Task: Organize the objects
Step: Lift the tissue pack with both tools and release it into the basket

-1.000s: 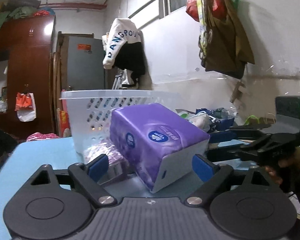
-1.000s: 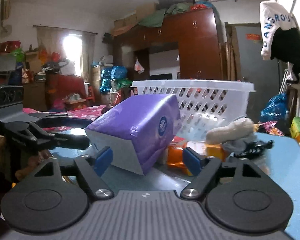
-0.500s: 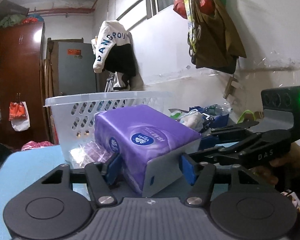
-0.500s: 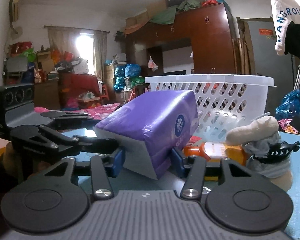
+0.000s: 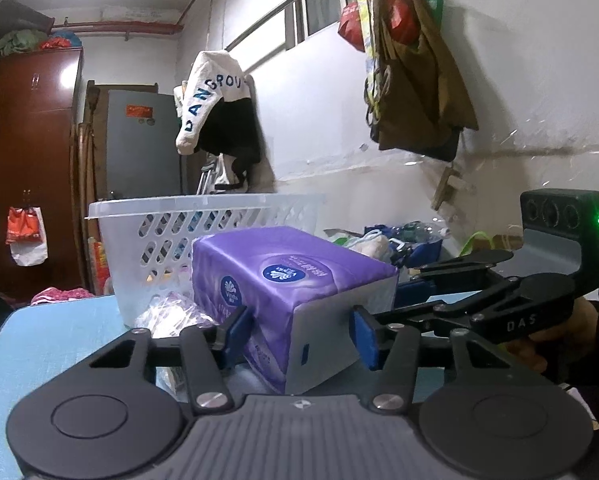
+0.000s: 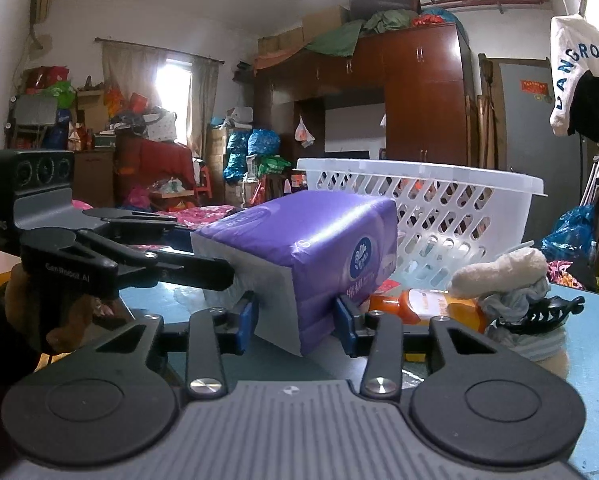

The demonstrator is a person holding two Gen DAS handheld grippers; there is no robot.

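Note:
A purple pack of tissues [image 5: 283,276] sits tilted over the blue table, in front of a white plastic laundry basket [image 5: 203,220]. My left gripper [image 5: 299,338] is shut on one corner of the pack. My right gripper [image 6: 295,320] is shut on another corner of the same pack [image 6: 311,240]. The basket [image 6: 439,200] stands just behind it. Each gripper shows in the other's view, the right one [image 5: 499,300] at the right and the left one [image 6: 99,256] at the left.
An orange bottle [image 6: 423,306], a beige soft toy [image 6: 499,268], grey cloth and a black hair claw [image 6: 539,316] lie on the table [image 6: 591,344] right of the pack. A clear plastic bag [image 5: 175,312] lies by the basket. Wardrobe and clutter stand behind.
Both grippers have moved in and closed on the tissue pack, which was free between open fingers a second ago. The pack now sits a little higher against the basket.

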